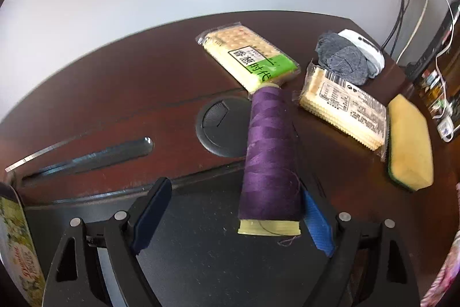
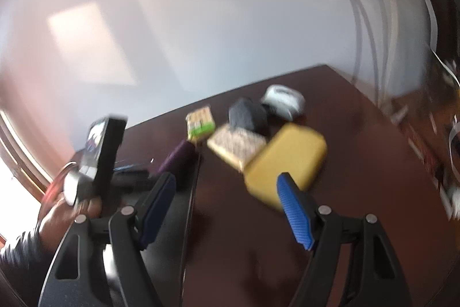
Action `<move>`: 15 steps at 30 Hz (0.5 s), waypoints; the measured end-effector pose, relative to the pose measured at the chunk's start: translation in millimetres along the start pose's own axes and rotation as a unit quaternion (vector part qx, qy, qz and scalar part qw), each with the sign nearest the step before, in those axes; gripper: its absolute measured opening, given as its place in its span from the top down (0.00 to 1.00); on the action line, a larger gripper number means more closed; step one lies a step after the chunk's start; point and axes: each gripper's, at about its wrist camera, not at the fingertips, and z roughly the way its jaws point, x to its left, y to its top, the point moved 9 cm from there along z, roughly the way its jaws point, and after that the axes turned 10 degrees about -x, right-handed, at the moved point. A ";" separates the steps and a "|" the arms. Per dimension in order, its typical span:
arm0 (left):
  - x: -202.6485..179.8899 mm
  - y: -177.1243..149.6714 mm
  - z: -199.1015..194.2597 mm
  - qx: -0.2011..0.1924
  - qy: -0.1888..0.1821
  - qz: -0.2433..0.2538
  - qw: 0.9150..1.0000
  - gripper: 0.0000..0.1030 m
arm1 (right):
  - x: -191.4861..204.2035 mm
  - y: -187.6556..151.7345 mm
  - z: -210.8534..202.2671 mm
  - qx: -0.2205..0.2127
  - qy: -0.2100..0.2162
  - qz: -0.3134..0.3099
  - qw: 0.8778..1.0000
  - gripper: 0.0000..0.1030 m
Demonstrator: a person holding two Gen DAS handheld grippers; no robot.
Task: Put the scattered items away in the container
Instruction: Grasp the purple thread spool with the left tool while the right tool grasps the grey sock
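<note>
desk (image 1: 115, 94): dark wood, carries two cracker packs (image 1: 250, 53) (image 1: 343, 108), yellow sponge (image 1: 409, 140), grey cloth (image 1: 343, 59); all lie loose, outside any container. printed tin (image 1: 17, 243) at far left edge, possibly the container; cannot tell. purple thread spool (image 1: 270, 154): lies between left gripper (image 1: 234, 216) fingers, touching the right pad, jaws wide, not clamped. centre spool between pads, close squarely on its middle, avoid loose thread end. right gripper (image 2: 225, 209): jaws wide, empty, near sponge; view blurred.
</note>
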 end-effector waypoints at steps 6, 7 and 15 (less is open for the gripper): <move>-9.3 0.8 3.3 0.004 -0.002 0.030 1.000 0.15 | -1.6 36.1 92.5 0.053 -0.024 -0.041 0.997 0.28; -9.4 1.7 4.4 0.003 -0.003 0.033 0.999 0.15 | -2.9 37.4 104.4 0.061 -0.029 -0.045 0.997 0.28; -10.7 0.0 9.3 0.015 -0.024 0.020 0.999 0.15 | -14.6 44.8 168.4 0.099 -0.057 -0.066 0.991 0.30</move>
